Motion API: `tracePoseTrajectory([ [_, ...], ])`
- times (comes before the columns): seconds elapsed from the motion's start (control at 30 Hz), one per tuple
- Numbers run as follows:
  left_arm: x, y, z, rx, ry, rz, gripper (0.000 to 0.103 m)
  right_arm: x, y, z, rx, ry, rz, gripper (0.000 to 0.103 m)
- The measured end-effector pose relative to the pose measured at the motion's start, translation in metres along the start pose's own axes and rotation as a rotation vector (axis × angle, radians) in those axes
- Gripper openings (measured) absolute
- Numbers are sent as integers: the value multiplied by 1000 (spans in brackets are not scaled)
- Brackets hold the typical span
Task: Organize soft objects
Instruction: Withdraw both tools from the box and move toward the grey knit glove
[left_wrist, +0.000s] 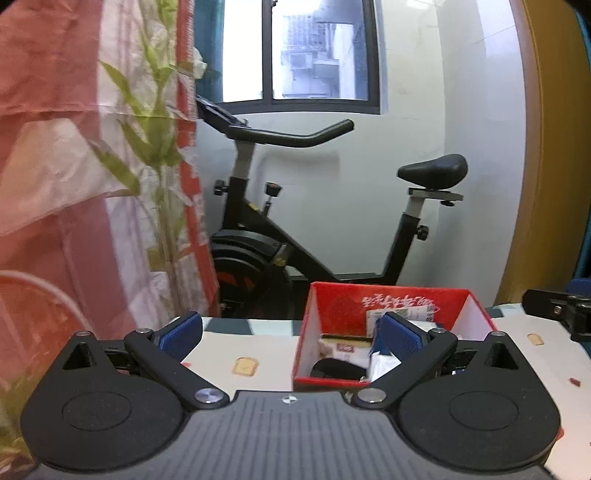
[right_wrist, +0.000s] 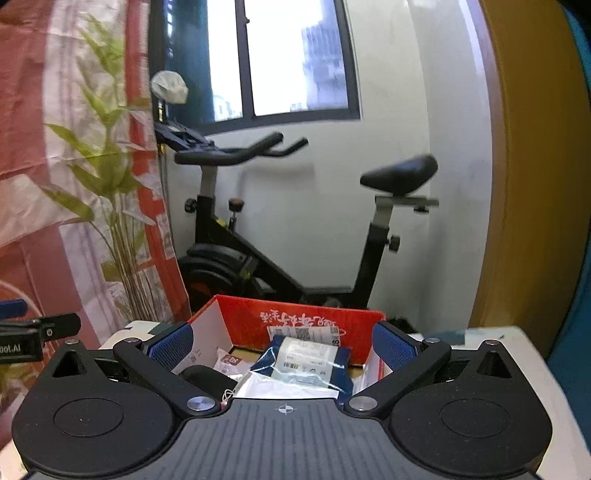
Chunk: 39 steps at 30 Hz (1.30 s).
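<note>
Soft packets (right_wrist: 306, 363) lie piled in red box (right_wrist: 317, 325) on table (right_wrist: 517, 354) (exercise bike (right_wrist: 280, 236) behind); left gripper (left_wrist: 291, 338) & right gripper (right_wrist: 282, 349) both spread wide, nothing btwn pads.

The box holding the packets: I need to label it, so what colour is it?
The box is red outside with white inner walls; the right wrist view shows it best.

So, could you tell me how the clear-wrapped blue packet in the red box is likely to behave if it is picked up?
The blue packet will probably flop, since it lies slumped on the other items in the red box. Its glossy film looks slippery, so it may slide. It seems light for its size.
</note>
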<state>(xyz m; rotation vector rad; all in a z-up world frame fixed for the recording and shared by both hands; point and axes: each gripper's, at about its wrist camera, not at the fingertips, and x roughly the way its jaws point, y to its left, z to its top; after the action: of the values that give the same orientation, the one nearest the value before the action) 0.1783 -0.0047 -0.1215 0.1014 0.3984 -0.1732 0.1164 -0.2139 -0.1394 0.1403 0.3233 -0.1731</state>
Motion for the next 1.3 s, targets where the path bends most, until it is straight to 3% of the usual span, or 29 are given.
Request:
tracePoseTrajectory([
  [0.23,-36,-2,-21,36,-53,64,103,-36,7,-27,22,-78,-24,103],
  [0.43,-43,11,-42,-26,-10,62,103,-50,15,-53,-7,-95,-54,103],
  [0.73,-41,22,-83,-54,63,77,103,-51,14,-96,3,-50,-73,103],
  [0.87,-30,24,-105,-56,138,80,103,-46,9,-123,16,-7,-86,103],
  [1.1,-12,21,-131,-57,226,37,103,-27,0,-175,47,143,-97,103],
  [1.3,1,28,-142,-94,275,17,103,-10,-8,-195,95,231,-97,96],
])
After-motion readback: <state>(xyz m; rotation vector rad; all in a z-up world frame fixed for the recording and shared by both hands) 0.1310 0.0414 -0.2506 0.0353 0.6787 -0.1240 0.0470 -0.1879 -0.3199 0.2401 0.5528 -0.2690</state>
